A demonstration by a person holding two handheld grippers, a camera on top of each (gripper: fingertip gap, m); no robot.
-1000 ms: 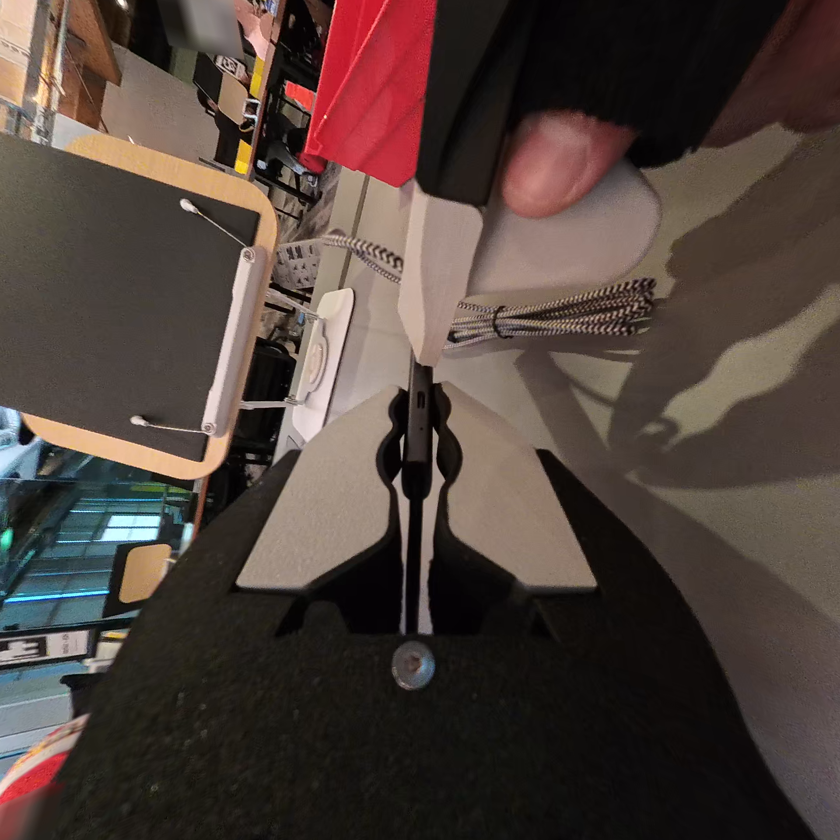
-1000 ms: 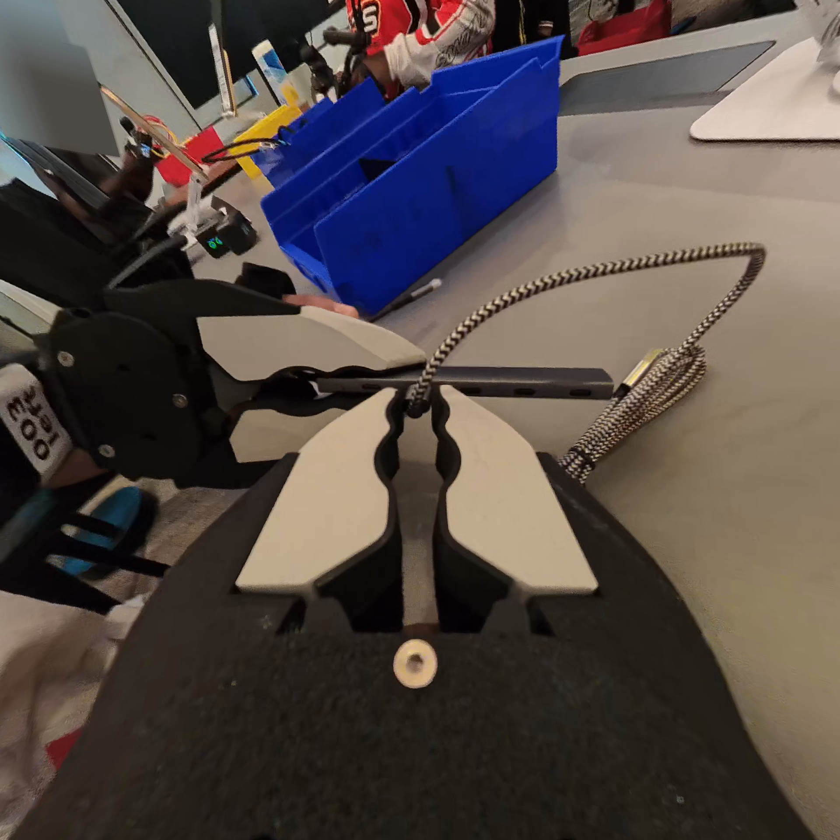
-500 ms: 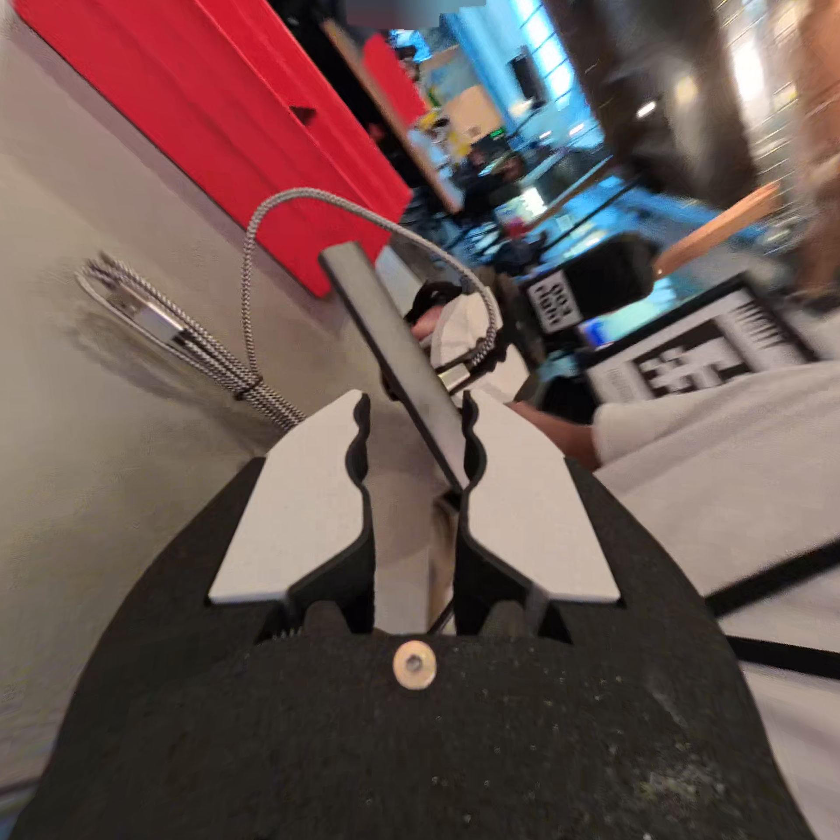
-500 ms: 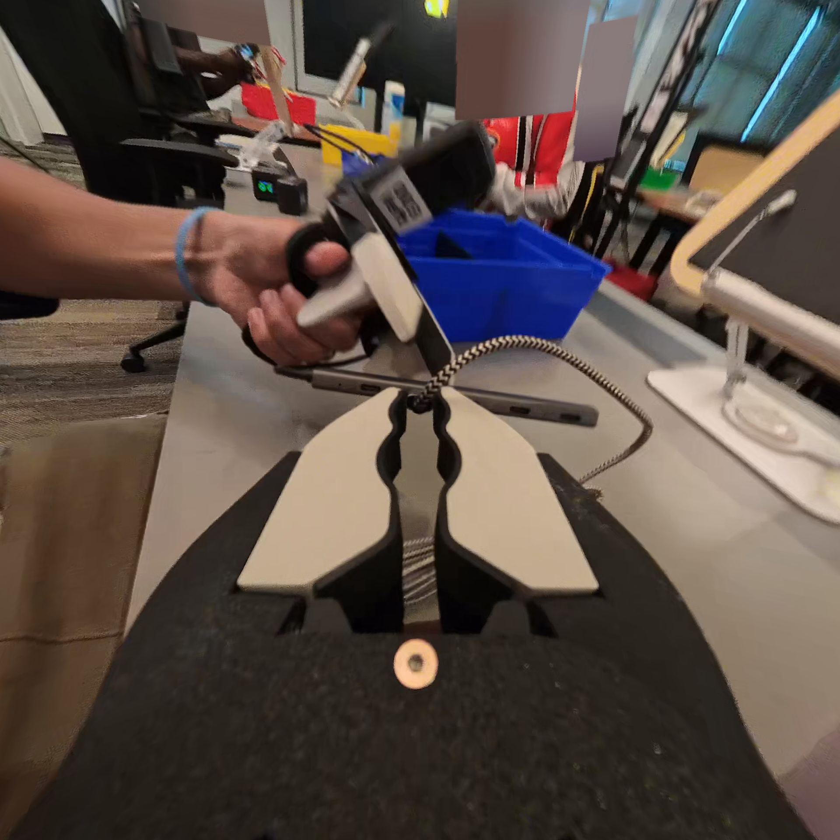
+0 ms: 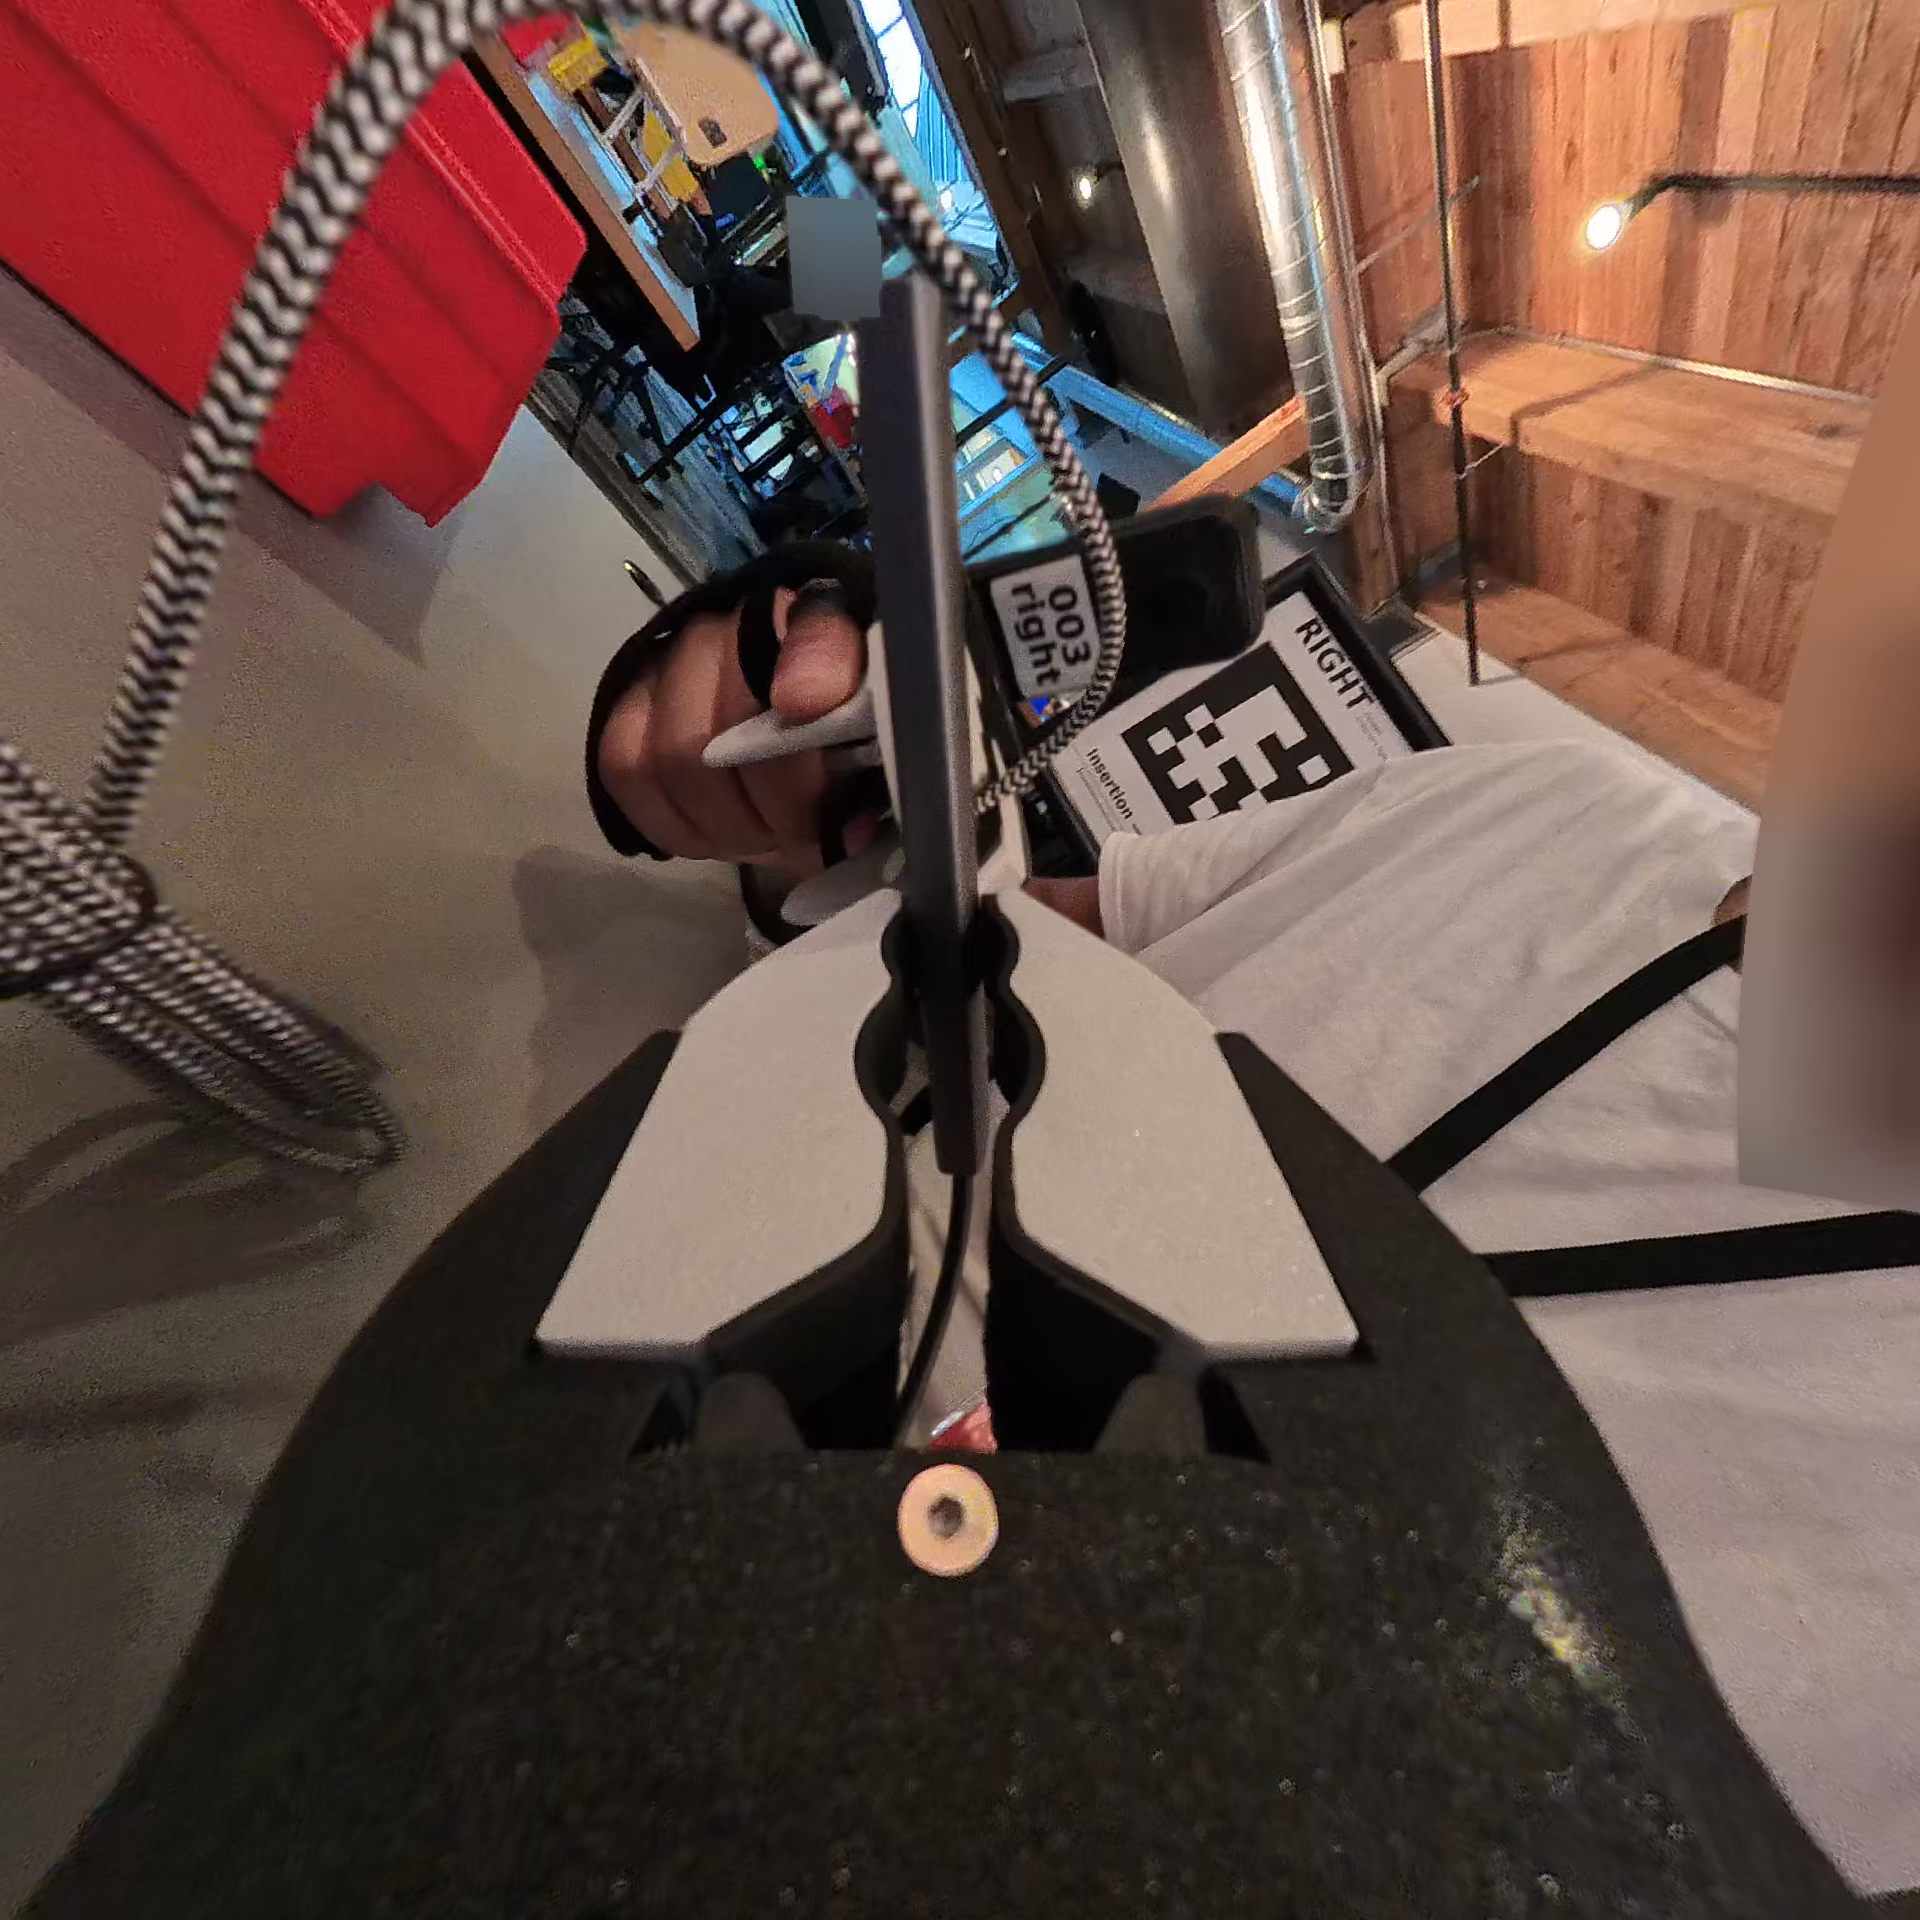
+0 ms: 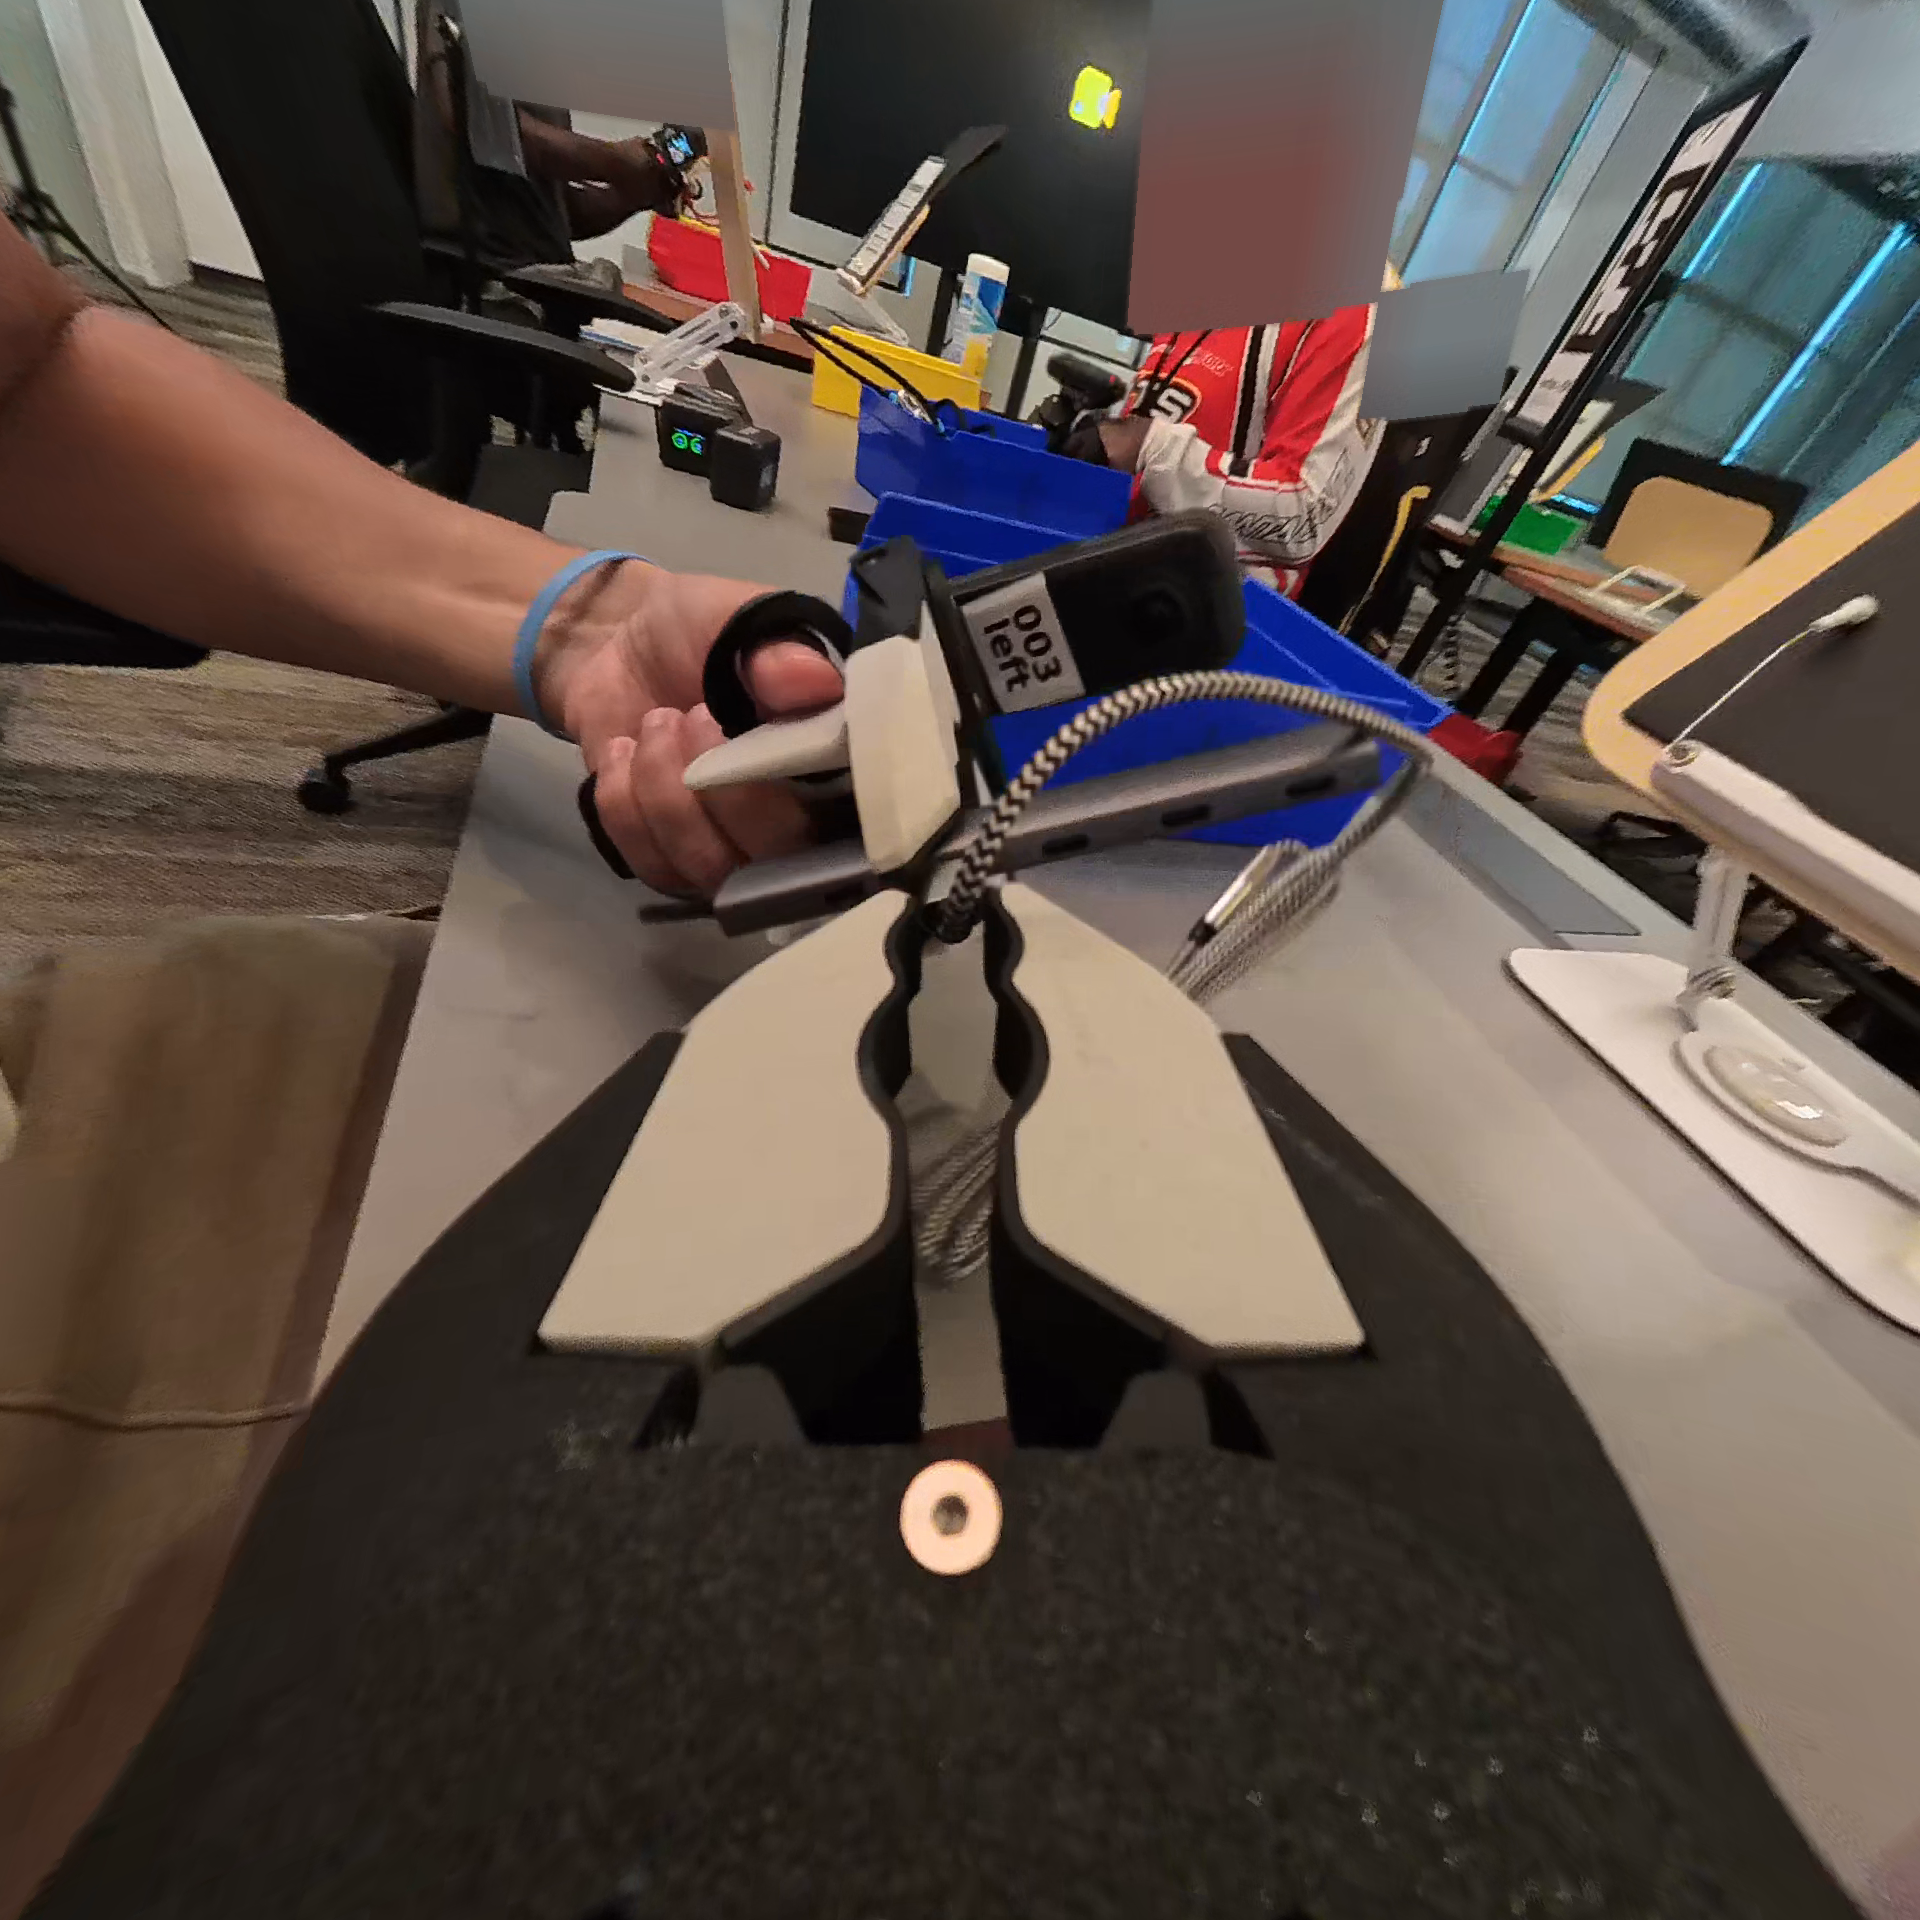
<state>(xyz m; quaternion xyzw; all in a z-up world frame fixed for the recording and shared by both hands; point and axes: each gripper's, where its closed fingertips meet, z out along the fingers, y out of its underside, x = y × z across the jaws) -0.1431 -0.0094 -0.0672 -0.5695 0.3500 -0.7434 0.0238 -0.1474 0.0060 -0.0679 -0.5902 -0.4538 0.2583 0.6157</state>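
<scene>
- The left hand-held gripper (image 5: 943,961) is clenched on a slim dark grey hub (image 5: 914,644); in the left wrist view the hub rises from the centre toward the top of the frame.
- The right hand-held gripper (image 6: 948,914) is clenched on the plug end of a black-and-white braided cable (image 6: 1174,698), right against the hub's long side (image 6: 1164,810) — centre of the right wrist view.
- The cable arches to the right and comes down to a bundled coil (image 6: 1236,925) lying on the grey table (image 6: 1455,1195).
- A blue bin (image 6: 1309,665) stands behind the hub, and a white stand (image 6: 1725,1060) is at the right edge.
- A red bin (image 5: 312,260) is in the upper left of the left wrist view.
</scene>
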